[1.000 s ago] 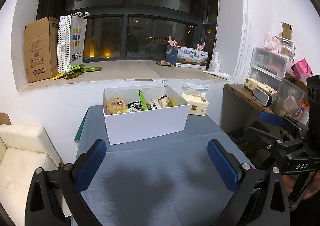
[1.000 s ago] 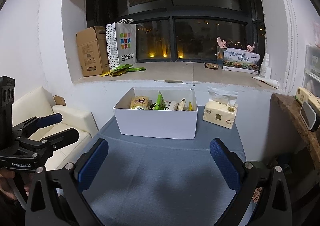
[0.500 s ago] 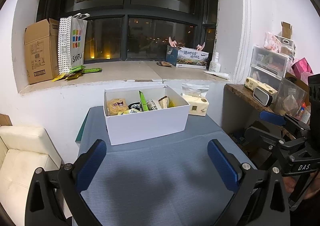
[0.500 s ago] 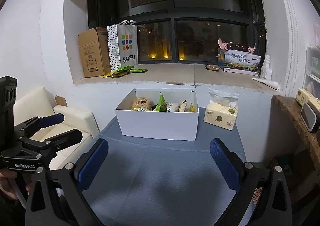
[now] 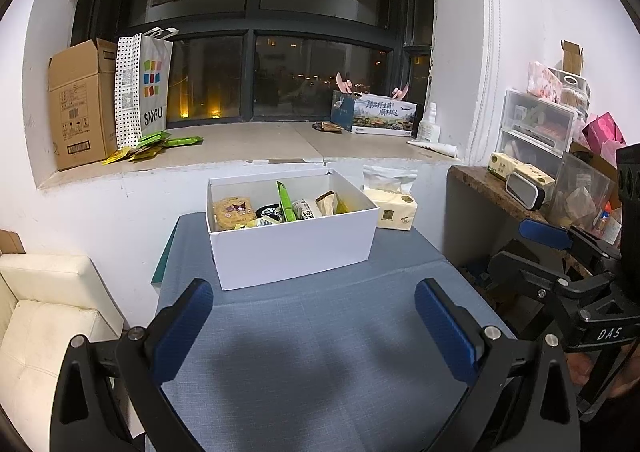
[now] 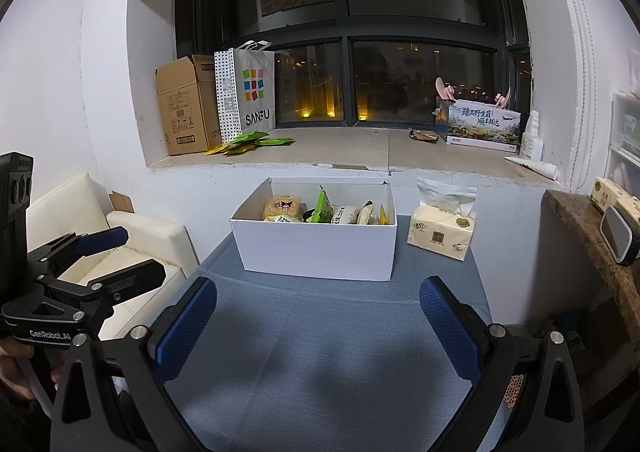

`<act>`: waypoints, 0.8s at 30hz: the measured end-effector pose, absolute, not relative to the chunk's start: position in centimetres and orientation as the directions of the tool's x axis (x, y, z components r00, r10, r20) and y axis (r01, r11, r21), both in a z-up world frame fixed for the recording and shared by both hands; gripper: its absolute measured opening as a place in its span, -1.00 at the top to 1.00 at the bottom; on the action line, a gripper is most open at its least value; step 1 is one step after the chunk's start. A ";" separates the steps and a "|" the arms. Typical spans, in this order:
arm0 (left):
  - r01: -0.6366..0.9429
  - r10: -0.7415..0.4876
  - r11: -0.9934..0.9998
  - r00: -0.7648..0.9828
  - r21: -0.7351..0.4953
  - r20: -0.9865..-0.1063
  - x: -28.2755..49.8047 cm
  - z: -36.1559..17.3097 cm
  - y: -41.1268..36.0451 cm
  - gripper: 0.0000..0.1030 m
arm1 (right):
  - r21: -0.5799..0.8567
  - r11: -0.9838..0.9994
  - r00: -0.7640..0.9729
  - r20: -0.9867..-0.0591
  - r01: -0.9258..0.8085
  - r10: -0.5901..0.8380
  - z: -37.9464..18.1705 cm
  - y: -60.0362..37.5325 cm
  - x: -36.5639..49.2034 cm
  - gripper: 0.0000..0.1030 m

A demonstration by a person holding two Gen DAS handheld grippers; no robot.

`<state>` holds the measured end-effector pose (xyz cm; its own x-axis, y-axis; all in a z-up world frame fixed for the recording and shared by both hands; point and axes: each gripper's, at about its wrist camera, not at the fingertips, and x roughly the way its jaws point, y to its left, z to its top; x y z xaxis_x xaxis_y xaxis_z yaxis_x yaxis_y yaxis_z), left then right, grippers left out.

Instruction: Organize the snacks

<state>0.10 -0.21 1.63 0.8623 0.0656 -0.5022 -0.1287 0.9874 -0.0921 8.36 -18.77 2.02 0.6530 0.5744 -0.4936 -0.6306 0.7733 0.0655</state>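
White cardboard box point(image 5: 294, 248) already holds your snack packets point(image 5: 280, 208), both grippers point(image 5: 312, 328) point(image 6: 316, 328) hang wide open and empty, so you look nearly done

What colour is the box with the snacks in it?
White. The snack box shows best in the right wrist view.

1. The left hand-held gripper point(image 5: 314, 318) hangs over the blue-grey counter point(image 5: 320, 352) at 6 o'clock, its blue pads point(image 5: 182, 326) spread wide with nothing between them.
2. A white box point(image 5: 294, 248) sits just above centre, holding snack packets: a yellow cookie pack point(image 5: 233, 213) at its left, an upright green packet point(image 5: 286, 202) in the middle.
3. A tissue pack point(image 5: 394, 208) lies just beside the box at 2 o'clock.
4. The right hand-held gripper point(image 5: 532, 248) shows at 4 o'clock, off the counter's edge, jaws parted.
5. Green sachets point(image 5: 160, 142) lie on the windowsill point(image 5: 256, 144) at 10 o'clock.
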 end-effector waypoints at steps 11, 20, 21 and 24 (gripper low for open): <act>-0.126 0.065 0.988 0.861 -0.089 -0.504 0.0 1.6 -0.2 -1.00 | 0.066 0.773 0.652 -0.495 -0.631 0.574 2.0 -18.8 8.3 -1.00; -0.125 0.064 0.988 0.862 -0.088 -0.503 -0.1 1.6 -0.3 -1.00 | 0.065 0.773 0.650 -0.498 -0.631 0.574 1.9 -18.9 8.1 -1.00; -0.124 0.063 0.988 0.862 -0.088 -0.503 -0.1 1.5 -0.2 -1.00 | 0.065 0.773 0.651 -0.498 -0.631 0.573 1.9 -18.9 8.0 -1.00; -0.124 0.064 0.988 0.862 -0.088 -0.502 -0.1 1.5 -0.2 -1.00 | 0.066 0.774 0.651 -0.497 -0.630 0.573 1.9 -18.9 8.1 -1.00</act>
<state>-0.14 -0.15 1.49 0.8623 0.0639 -0.5023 -0.1243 0.9884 -0.0876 8.08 -18.90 1.88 0.6515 0.5731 -0.4971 -0.6304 0.7735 0.0656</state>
